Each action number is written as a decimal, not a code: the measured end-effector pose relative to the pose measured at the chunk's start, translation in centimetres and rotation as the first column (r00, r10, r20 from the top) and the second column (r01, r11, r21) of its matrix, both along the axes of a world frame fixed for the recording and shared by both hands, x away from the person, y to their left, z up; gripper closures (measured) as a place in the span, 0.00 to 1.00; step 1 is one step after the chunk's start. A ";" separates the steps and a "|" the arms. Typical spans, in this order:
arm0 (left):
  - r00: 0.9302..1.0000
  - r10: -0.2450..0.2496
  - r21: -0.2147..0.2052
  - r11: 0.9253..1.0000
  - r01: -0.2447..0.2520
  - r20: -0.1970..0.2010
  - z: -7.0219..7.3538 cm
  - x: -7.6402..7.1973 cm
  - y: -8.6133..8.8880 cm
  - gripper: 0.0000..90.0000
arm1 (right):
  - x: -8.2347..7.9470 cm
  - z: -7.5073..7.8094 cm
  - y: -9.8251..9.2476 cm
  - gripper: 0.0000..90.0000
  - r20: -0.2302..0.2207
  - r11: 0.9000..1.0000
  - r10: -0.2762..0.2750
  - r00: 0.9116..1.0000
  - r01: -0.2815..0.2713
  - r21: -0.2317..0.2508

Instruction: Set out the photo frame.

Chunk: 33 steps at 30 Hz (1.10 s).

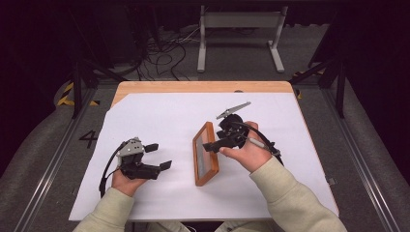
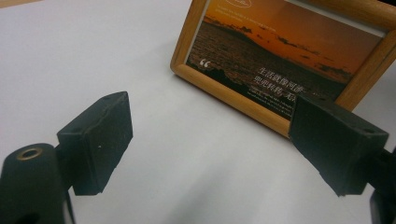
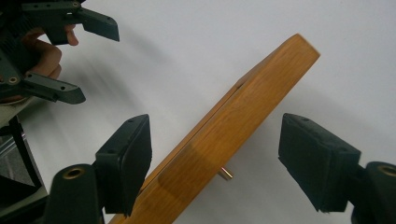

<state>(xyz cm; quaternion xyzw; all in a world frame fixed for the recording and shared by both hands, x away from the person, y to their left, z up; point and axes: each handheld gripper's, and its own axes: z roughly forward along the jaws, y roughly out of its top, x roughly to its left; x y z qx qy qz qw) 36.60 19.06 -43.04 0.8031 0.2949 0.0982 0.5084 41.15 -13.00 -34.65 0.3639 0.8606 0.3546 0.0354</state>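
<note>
Setting: dark workroom with cables and a white metal stand on the floor beyond the table (image 1: pixel 203 87), whose wooden top is covered by a white sheet (image 1: pixel 164 116)
Thing in hand: wooden picture frame (image 1: pixel 205 153) standing upright near the middle of the sheet, just right of centre, its picture side turned toward the person's left
Picture: in the left gripper view the frame (image 2: pixel 280 60) shows an orange sunset scene with white writing, behind what looks like a glazed front
Right gripper (image 1: pixel 216 143): reaches over the frame's top edge; in the right gripper view the jaws stand wide on either side of the wooden edge (image 3: pixel 224 135), pads clear of it, so nothing is clamped
Left gripper (image 1: pixel 157 157): rests low on the sheet, well apart from the frame, jaws wide and empty, pointing toward the picture side
Back of frame: a small brass peg (image 3: pixel 227 173) sticks out near the lower part; I cannot tell what props the frame
Handling, as I judge it: light and stiff, but top-heavy on its narrow base and easy to tip; the front panel is likely fragile and slick
Where to grip: across the thickness of the wooden border, at the top rail or a side rail, pads on wood and not on the picture face
Risk: a push from one pad alone could topple it flat
</note>
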 end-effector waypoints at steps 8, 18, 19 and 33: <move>1.000 0.000 0.001 1.000 0.000 0.001 0.0 0.0 0.0 0.16 | 0.7 -1.4 1.2 0.33 -0.096 0.999 -0.005 0.995 0.000 -0.051; 1.000 0.003 -0.001 1.000 -0.003 -0.002 0.0 0.0 0.0 0.16 | 1.0 -2.5 2.4 0.43 -0.174 0.995 0.004 0.985 -0.021 -0.096; 1.000 0.004 -0.002 1.000 -0.004 -0.003 0.0 -0.1 0.0 0.16 | 1.0 -2.5 2.4 0.44 -0.176 0.995 0.009 0.984 -0.027 -0.098; 1.000 -0.002 0.006 1.000 0.002 -0.003 -0.1 0.0 0.0 0.16 | 0.8 -2.6 2.9 0.65 -0.205 0.986 -0.016 0.979 -0.018 -0.165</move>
